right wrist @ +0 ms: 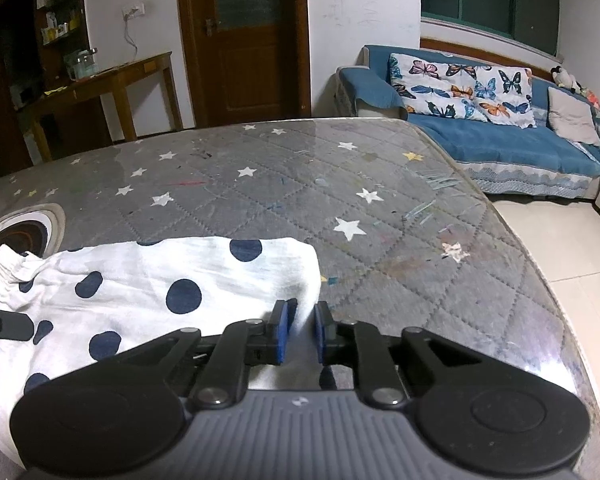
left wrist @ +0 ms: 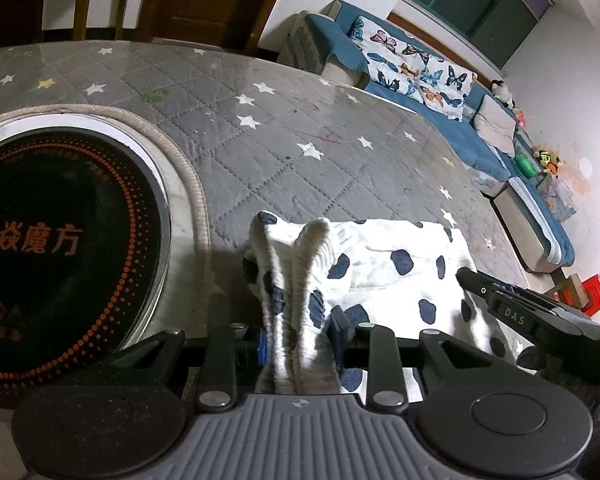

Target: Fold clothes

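The round table (right wrist: 380, 184) wears a grey quilted cover with white stars, and everything here is placed from its inset black stove plate (left wrist: 56, 256), which sits toward the left side of the tabletop. Just right of the stove plate lies the white garment with dark blue dots (left wrist: 380, 268), spread flat on the cover and reaching toward the table's near edge. Its ribbed elastic waistband (left wrist: 300, 280) is bunched up at the end nearest the stove plate. The left gripper (left wrist: 300, 340) is pinching that waistband, with the thick folds pressed between its blue pads. Farther right from the stove plate, at the garment's far hem corner (right wrist: 306, 276), the right gripper (right wrist: 300, 334) sits with its blue pads (right wrist: 281, 332) slightly parted; a strip of white cloth lies in the gap, and the pads do not look to be pressing on it. Beyond the table, well to the right of the stove plate, a blue sofa (right wrist: 500, 148) carries butterfly-print cushions (right wrist: 460, 88). A wooden door (right wrist: 244, 40) stands behind the table.
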### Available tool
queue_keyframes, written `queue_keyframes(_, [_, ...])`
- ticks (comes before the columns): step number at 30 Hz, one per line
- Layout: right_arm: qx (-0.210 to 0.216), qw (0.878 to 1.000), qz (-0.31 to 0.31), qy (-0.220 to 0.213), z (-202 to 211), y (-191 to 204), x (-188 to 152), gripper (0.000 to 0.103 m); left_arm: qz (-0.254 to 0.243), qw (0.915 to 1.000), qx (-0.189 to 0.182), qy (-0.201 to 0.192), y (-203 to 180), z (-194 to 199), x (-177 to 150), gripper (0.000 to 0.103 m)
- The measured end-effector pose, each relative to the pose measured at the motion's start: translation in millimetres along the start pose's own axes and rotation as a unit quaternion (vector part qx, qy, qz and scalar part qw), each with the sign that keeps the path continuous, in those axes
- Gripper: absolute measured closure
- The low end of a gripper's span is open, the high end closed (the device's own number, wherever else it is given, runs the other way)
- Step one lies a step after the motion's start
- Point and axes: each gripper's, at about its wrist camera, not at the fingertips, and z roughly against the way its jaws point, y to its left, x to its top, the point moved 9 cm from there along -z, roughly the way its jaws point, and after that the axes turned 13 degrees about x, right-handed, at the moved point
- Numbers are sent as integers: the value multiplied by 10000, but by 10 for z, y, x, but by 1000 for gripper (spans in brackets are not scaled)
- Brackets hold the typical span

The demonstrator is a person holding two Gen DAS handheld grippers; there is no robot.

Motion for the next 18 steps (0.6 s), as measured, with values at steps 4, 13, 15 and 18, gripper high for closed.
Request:
queue_keyframes(4, [-45, 10000, 16, 7, 42, 6, -46, 91, -123, 9999, -50, 10, -22, 17, -43, 72])
queue_keyframes(13, [6, 9999, -136, -60, 216, 10, -196, 89, -244, 9996, -160, 67, -5, 51, -134, 72])
queue_keyframes(15, [8, 9998, -168, -76, 249, 3, -224, 85, -288, 9994, -155, 61, -6, 45, -132, 72])
queue_keyframes(18, [-1, 9997, -204, -99, 292, -6, -253, 83, -309, 9994, -144, 81, 2, 29, -124, 70])
